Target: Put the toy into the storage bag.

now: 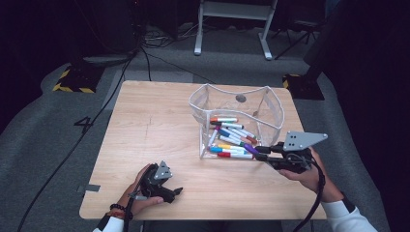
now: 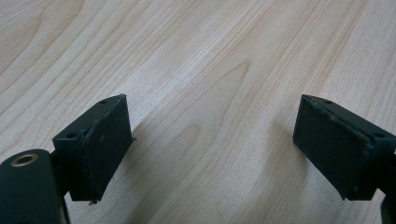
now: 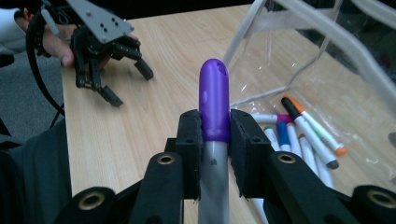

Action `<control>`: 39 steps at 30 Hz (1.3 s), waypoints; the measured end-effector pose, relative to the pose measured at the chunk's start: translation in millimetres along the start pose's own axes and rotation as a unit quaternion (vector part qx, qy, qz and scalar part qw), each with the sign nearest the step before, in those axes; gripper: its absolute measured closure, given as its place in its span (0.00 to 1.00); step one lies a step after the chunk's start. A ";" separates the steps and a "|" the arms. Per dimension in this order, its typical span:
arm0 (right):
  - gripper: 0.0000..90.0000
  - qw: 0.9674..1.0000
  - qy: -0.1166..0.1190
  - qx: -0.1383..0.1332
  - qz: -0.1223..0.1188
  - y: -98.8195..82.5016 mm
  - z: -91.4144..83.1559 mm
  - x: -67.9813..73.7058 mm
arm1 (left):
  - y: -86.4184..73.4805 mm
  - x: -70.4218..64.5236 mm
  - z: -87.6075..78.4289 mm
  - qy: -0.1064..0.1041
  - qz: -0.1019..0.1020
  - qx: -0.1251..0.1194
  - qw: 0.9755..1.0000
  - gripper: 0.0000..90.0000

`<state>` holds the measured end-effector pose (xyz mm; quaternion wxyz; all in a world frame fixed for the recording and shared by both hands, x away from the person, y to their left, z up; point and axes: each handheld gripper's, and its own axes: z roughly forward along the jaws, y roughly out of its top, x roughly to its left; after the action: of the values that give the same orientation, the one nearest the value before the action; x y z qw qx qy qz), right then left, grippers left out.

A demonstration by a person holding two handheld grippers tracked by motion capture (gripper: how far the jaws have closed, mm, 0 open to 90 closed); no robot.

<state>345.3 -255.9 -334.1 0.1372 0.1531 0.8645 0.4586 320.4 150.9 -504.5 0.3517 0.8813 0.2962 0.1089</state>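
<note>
Right gripper (image 3: 215,154) clamps the purple-capped marker (image 3: 214,100) beside the clear bin (image 1: 270,121) near the surface's right edge. Left gripper (image 2: 212,149), jaws apart and empty, rests near the front edge.

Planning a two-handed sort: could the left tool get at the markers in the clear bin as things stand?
Probably yes: the left tool rests open on bare table, with nothing between it and the clear bin, whose open top leaves the markers exposed.

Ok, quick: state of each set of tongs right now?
Left tongs: open, nothing between them, resting low over the table.
Right tongs: closed on the purple-capped marker.
</note>
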 end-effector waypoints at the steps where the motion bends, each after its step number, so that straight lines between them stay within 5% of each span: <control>1: 0.83 1.000 -0.005 -0.001 -0.002 3.3 -2.2 -1.8 | 0.0 0.1 0.0 0.000 0.000 0.000 1.000 0.13; 12: 0.83 0.999 -0.040 -0.015 -0.007 37.5 -23.0 -30.6 | 0.0 0.0 0.0 0.000 0.000 0.000 1.000 0.13; 23: 0.83 0.998 -0.059 -0.004 -0.009 75.9 -16.5 -73.1 | 0.0 0.1 0.0 0.000 0.001 0.000 1.000 0.13; 29: 0.83 0.998 -0.058 0.011 -0.002 86.3 6.7 -101.6 | 0.0 0.1 0.0 0.000 0.001 0.000 1.000 0.13; 39: 0.83 0.993 -0.054 0.104 -0.007 75.4 56.9 -131.2 | 0.0 0.0 0.0 0.000 0.000 0.000 1.000 0.13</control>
<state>497.4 -224.2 -289.3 0.1702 0.1854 0.8997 0.3566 320.4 150.9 -504.5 0.3517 0.8813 0.2963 0.1088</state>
